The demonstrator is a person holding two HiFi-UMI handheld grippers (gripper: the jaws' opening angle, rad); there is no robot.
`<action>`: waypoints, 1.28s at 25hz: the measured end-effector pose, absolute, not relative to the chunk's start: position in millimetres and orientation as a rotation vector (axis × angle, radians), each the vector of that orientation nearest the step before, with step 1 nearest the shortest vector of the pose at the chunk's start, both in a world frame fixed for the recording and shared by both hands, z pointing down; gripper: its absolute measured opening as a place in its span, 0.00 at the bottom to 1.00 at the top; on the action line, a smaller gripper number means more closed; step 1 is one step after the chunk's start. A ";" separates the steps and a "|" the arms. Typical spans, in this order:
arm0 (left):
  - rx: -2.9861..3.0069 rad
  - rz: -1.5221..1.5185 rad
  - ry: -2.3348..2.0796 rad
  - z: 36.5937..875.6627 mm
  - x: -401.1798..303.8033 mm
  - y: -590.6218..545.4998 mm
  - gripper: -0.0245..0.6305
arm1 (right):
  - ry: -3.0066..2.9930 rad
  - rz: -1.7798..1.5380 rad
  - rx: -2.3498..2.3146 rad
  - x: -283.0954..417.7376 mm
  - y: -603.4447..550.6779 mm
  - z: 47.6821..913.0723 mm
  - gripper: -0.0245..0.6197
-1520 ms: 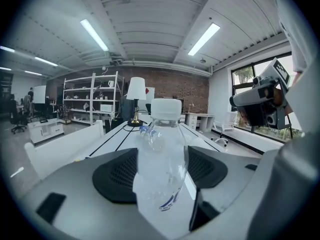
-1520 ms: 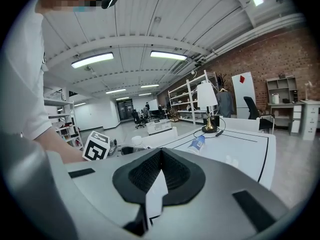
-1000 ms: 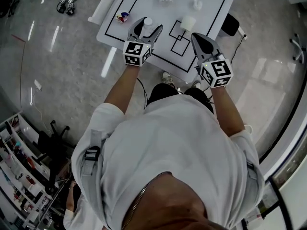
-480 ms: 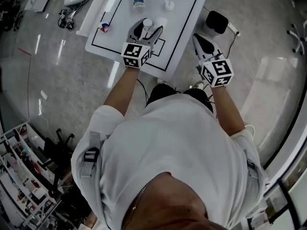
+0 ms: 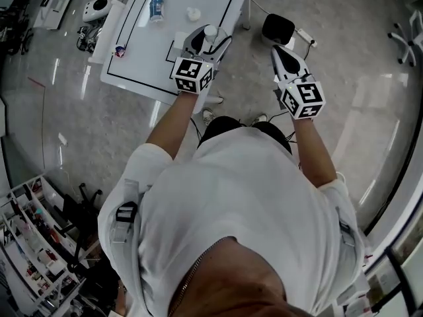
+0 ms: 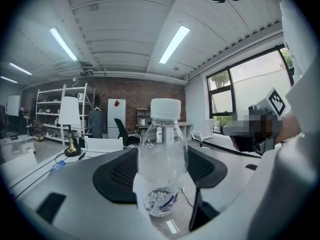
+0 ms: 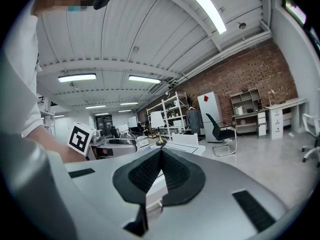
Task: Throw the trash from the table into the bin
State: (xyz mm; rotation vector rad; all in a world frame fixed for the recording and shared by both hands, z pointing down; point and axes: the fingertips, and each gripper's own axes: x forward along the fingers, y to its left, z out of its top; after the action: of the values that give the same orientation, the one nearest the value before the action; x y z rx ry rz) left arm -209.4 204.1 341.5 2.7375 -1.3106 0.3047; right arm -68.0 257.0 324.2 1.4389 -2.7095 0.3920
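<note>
A clear plastic bottle (image 5: 210, 32) with a white cap stands upright between the jaws of my left gripper (image 5: 203, 43), which is shut on it over the near right part of the white table (image 5: 132, 58). In the left gripper view the bottle (image 6: 162, 159) fills the middle, with the dark pads of that gripper (image 6: 161, 176) on both sides of it. My right gripper (image 5: 285, 53) is shut over the floor, just in front of a black bin (image 5: 277, 26). In its own view the right gripper (image 7: 160, 156) shows its pads pressed together, and I make out nothing held.
On the table remain a blue-labelled bottle (image 5: 156, 5), a crumpled white scrap (image 5: 193, 13) and a small red and blue thing (image 5: 119, 50). A white power strip (image 5: 305, 37) lies beside the bin. Shelves and chairs stand at the lower left.
Both grippers have swung right, away from the table's middle. The left one still carries the bottle; the right one has left the table and now hangs over the floor by the bin.
</note>
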 end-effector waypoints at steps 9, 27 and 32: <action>2.778 0.306 -1.219 341.4 -118.8 185.4 0.51 | -2.673 0.409 1.536 11.5 249.4 327.7 0.03; 2.783 0.259 -1.055 370.3 -43.7 33.6 0.51 | -2.523 0.431 1.605 62.6 99.5 359.7 0.03; 2.778 0.271 -1.013 379.1 -34.0 1.7 0.51 | -2.467 0.436 1.610 74.2 63.8 370.8 0.03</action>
State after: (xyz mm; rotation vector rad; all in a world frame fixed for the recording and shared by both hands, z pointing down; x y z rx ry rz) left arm -34.0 1.7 379.1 2.7775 -1.0127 0.2708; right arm 74.2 63.8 370.8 1.6102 -2.4670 0.4358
